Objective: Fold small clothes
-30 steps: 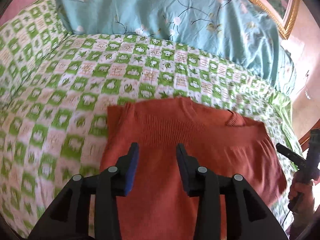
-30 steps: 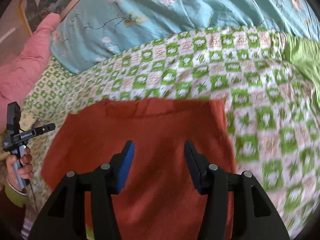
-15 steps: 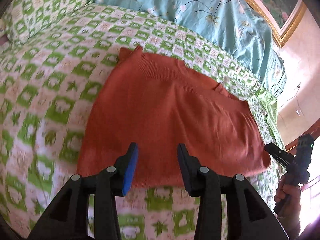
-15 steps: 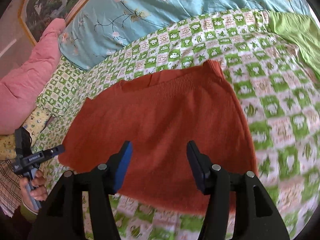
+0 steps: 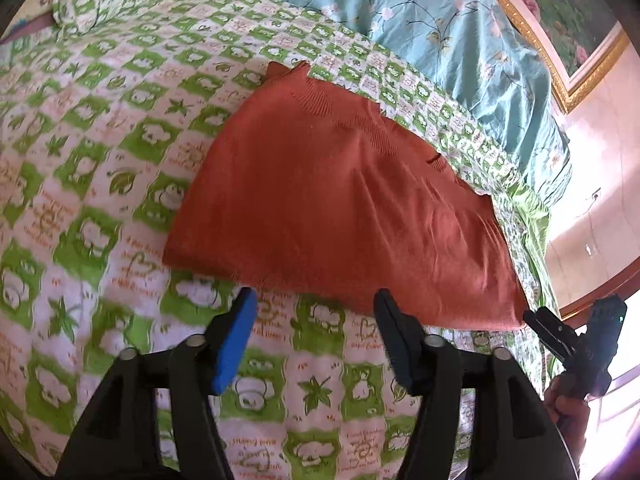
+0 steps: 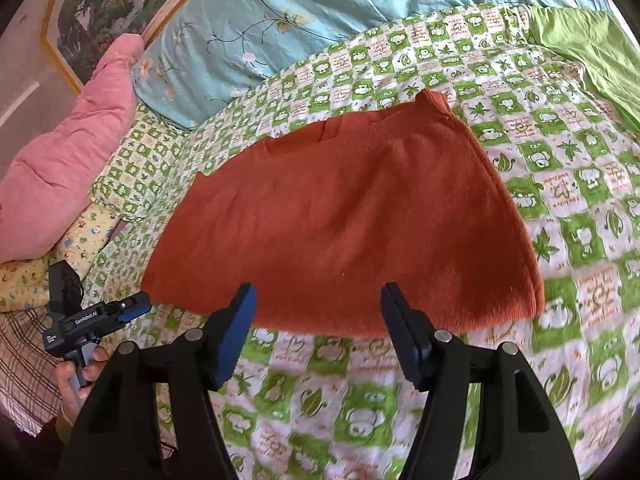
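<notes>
A rust-orange knit garment (image 5: 340,208) lies folded flat on the green-and-white patterned bedspread (image 5: 80,184); it also shows in the right wrist view (image 6: 348,224). My left gripper (image 5: 314,298) is open and empty, held just short of the garment's near edge. My right gripper (image 6: 318,292) is open and empty, also at the near edge. The right gripper appears at the right edge of the left wrist view (image 5: 576,340), and the left gripper appears at the left of the right wrist view (image 6: 96,316).
A light blue floral quilt (image 5: 420,28) lies along the far side, seen too in the right wrist view (image 6: 320,12). A pink quilt (image 6: 64,168) is piled at the left. A framed picture (image 5: 560,20) hangs behind. A plain green sheet (image 6: 592,48) lies at the right.
Both grippers have drawn back from over the garment to beyond its near edge and opened wider. The garment lies still on the bed.
</notes>
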Available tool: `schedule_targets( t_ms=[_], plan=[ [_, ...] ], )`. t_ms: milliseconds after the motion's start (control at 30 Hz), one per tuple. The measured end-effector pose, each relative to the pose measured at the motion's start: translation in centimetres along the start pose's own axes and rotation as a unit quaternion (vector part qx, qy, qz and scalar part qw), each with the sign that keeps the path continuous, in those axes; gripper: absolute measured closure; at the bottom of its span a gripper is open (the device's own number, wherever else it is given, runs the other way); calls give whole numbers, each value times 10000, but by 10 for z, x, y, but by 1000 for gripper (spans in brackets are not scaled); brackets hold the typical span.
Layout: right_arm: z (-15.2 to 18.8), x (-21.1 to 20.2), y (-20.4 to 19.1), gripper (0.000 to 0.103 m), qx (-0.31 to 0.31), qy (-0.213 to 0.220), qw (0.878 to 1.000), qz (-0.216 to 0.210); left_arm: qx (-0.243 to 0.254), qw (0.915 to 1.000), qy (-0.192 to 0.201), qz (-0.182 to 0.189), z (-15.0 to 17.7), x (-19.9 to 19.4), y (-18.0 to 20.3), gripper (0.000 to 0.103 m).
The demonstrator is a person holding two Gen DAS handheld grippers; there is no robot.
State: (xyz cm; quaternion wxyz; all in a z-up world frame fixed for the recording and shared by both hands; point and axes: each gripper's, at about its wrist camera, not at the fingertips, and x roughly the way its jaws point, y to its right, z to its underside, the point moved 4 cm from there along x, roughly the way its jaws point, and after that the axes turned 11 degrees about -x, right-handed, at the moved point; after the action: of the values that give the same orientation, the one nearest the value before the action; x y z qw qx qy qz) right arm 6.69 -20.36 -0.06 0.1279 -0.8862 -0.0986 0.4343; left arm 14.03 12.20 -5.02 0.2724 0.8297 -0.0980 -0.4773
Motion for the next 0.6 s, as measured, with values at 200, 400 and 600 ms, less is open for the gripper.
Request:
schedule_targets(
  t_ms=[200, 400, 600],
  plan=[
    [9, -5, -8, 36, 20, 19, 10000, -84, -360, 9993, -40, 9, 4, 7, -13, 35],
    [11, -5, -12, 36, 27, 24, 9999, -159, -1199, 9913, -32, 536, -15, 25, -28, 35],
    [8, -1, -18, 36, -52, -40, 9996, -275, -1612, 9844, 330, 616, -39, 36, -35, 38]
  ],
)
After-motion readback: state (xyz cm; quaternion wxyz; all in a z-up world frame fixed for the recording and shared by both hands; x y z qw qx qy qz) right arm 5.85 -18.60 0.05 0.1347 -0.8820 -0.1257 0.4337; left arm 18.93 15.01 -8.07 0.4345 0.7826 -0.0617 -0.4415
